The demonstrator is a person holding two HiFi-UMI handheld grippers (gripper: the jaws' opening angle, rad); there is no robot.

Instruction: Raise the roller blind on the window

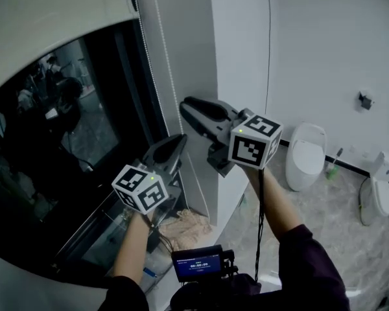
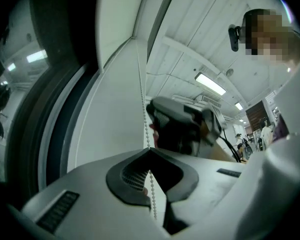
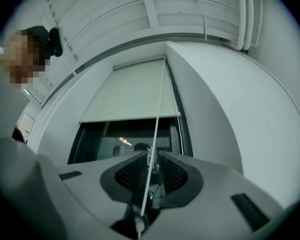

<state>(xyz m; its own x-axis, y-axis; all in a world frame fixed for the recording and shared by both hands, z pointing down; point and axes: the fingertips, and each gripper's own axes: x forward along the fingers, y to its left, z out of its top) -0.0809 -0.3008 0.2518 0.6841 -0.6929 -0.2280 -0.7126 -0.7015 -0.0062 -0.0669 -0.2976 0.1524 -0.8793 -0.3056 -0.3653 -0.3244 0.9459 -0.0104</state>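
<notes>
The pale roller blind (image 1: 52,24) covers only the top of the dark window (image 1: 65,148); in the right gripper view the blind's (image 3: 130,94) bottom edge hangs about halfway down the glass. A white bead chain (image 1: 166,50) runs down the window's right side. My left gripper (image 1: 179,139) is the lower one, its jaws shut on the bead chain (image 2: 143,104), which passes between the left gripper's (image 2: 150,150) tips. Just above it, my right gripper (image 1: 185,105) is shut on the taut bead chain (image 3: 160,99), seen between the right gripper's (image 3: 151,154) jaws.
A white wall column (image 1: 240,57) stands right of the window. Two white toilets (image 1: 306,154) (image 1: 376,190) and a green-handled brush (image 1: 334,167) sit on the marble floor to the right. Crumpled brown material (image 1: 185,229) lies at the window's foot. A small screen device (image 1: 198,263) hangs at the person's chest.
</notes>
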